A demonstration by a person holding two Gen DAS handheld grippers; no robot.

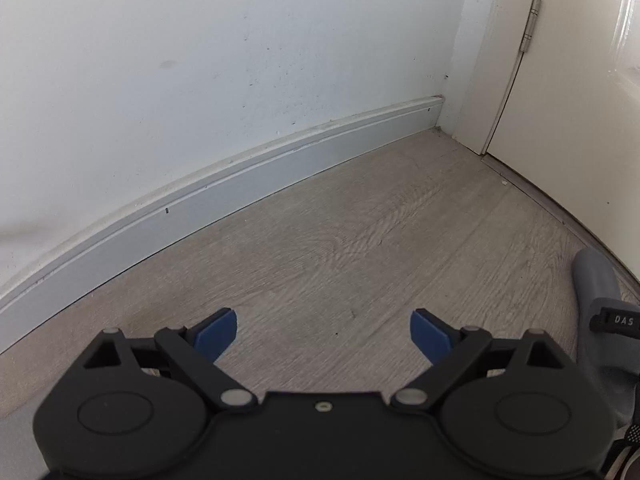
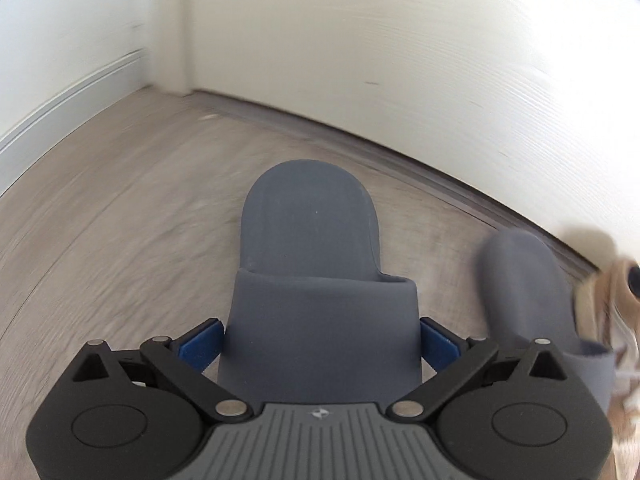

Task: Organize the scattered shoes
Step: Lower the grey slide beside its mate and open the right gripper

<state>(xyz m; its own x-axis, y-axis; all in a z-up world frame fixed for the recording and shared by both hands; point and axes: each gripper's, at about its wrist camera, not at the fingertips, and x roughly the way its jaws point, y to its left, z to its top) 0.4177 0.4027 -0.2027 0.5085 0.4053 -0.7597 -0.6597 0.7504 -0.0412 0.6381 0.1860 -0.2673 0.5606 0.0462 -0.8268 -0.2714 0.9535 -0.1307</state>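
Clamped between the right gripper's (image 2: 320,344) jaws sits a grey slide (image 2: 316,280); its twin (image 2: 524,284) lies just right. Left gripper (image 1: 324,334) gapes empty, "DAS" lettering (image 1: 624,321) off right.

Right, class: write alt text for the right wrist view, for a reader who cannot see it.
The right gripper clamps a grey slide sandal by its strap, heel pointing away, above a blurred wood-look floor. A second grey sandal lies to the right near a tan shoe, with white walls behind.
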